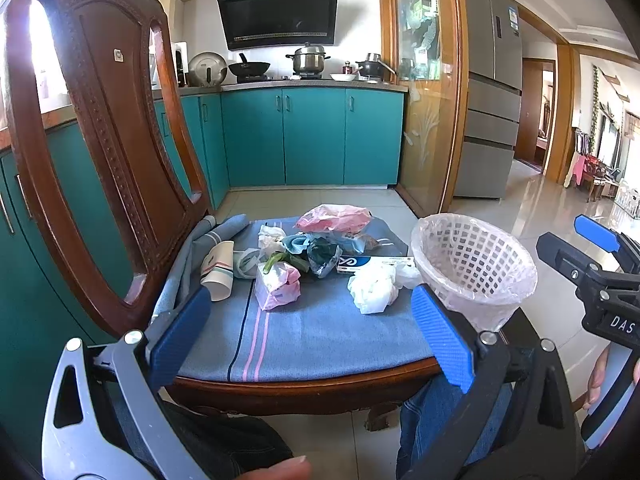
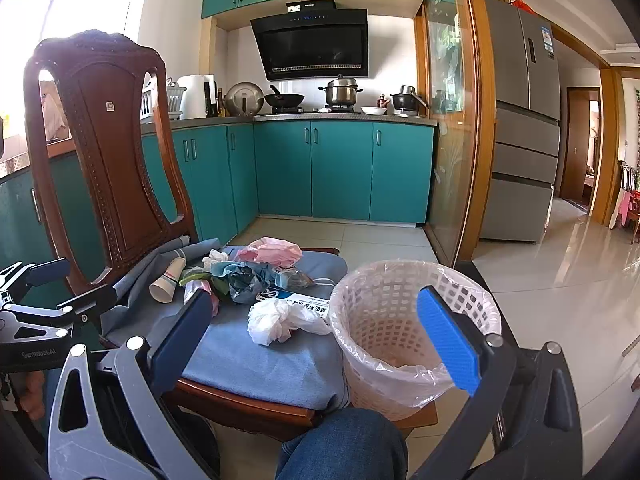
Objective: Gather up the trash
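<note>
A pile of trash lies on the blue cloth of a wooden chair seat: a paper cup, a pink bag, a small pink-white packet, dark green wrappers, a blue-white box and crumpled white plastic. A white lattice bin with a plastic liner stands at the seat's right side; in the right wrist view it looks empty. My left gripper is open and empty above the seat's front edge. My right gripper is open and empty, near the crumpled plastic and the bin.
The chair's tall carved back rises on the left. Teal kitchen cabinets and a stove with pots stand behind. A glass sliding door and a grey fridge are at the right. The person's jeans-clad knee is below the seat.
</note>
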A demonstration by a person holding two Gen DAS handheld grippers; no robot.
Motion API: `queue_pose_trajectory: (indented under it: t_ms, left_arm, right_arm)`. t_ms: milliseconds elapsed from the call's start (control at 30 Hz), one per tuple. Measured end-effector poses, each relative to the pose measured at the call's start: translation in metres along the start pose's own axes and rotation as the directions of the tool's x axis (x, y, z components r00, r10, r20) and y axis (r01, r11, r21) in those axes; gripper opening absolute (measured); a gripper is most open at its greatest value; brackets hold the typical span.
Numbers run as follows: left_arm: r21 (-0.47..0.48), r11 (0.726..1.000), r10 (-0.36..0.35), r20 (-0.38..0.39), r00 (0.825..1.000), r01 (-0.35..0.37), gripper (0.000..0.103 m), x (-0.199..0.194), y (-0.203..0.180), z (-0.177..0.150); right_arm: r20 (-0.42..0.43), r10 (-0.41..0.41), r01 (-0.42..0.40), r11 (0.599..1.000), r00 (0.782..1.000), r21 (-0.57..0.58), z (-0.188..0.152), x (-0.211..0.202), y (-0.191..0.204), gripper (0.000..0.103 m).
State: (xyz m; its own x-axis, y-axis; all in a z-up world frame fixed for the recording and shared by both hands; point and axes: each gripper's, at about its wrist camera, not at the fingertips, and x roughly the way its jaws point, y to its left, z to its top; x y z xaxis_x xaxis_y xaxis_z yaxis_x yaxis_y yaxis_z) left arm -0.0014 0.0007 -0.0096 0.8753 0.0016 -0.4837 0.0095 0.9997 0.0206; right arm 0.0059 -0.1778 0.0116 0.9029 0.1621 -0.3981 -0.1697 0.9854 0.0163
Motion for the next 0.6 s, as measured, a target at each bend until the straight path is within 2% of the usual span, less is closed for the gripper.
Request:
queue_pose_trajectory:
  t_ms: [600]
  left_arm:
    - [0.001,1.000,-0.001,-0.006,1.000,0.001,0.100,0.0014,0.0003,-0.0018]
  right_arm:
    - [0.002,-0.012,0.012,1.000,1.000,0.002,-0.0030,-0.0059,-0.0035,0.100]
